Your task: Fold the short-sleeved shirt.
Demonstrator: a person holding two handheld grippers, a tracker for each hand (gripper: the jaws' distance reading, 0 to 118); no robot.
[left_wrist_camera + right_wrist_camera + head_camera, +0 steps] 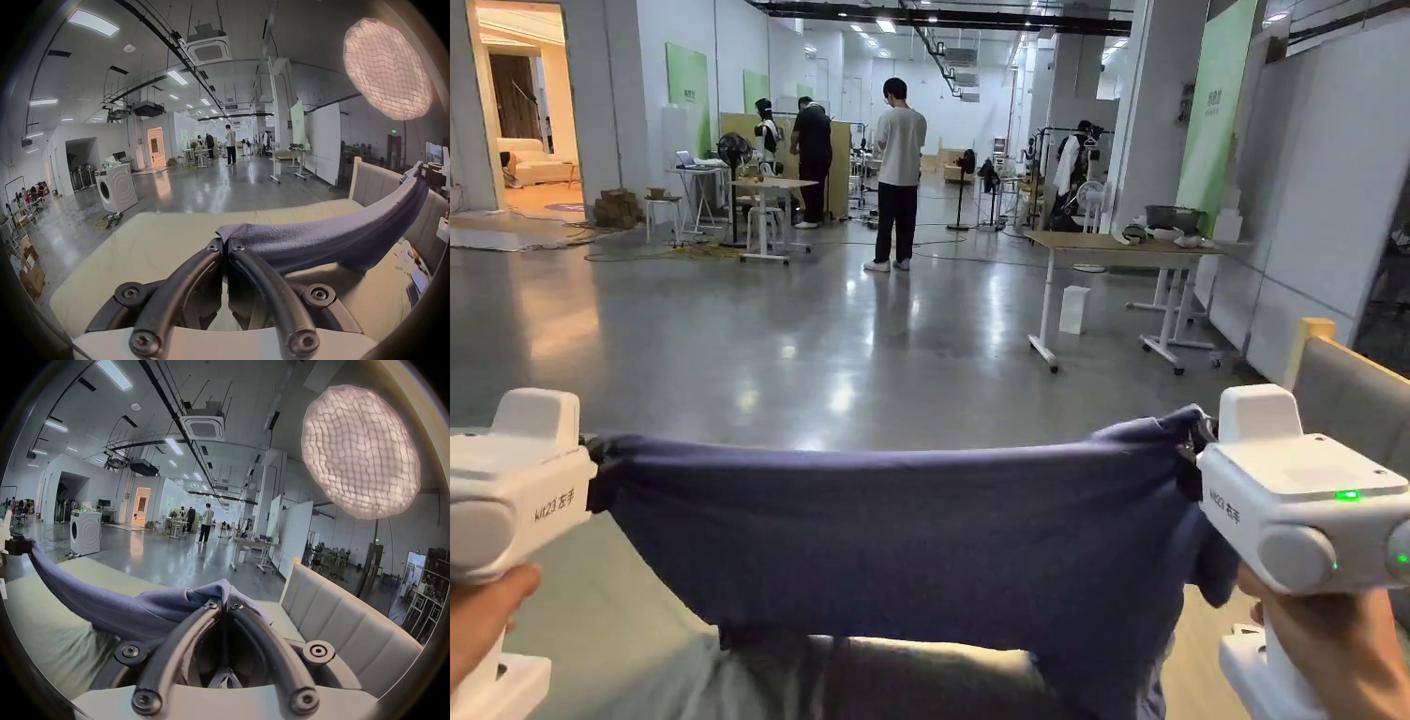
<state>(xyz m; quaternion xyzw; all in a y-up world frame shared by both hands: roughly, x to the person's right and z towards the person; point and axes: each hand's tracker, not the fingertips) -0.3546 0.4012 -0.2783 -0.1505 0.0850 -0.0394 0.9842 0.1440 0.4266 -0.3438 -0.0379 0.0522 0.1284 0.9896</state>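
Stretched close across the bottom of the head view, the navy short-sleeved shirt (919, 544) hangs in the air between the two grippers, its long axis running level from left to right and its loose fabric drooping toward the pale bed (151, 243) below. At the left end, the left gripper (226, 243) has both jaws pressed together on a bunched corner of the cloth. From there the taut upper edge spans to the right, sagging slightly in the middle. At the right end, the right gripper (225, 601) has its jaws closed on the other corner, with a fold of fabric spilling over the jaw tips. Right of it stands a padded grey headboard (341, 623). Far behind, a person (898, 173) stands on the glossy floor (825, 337).
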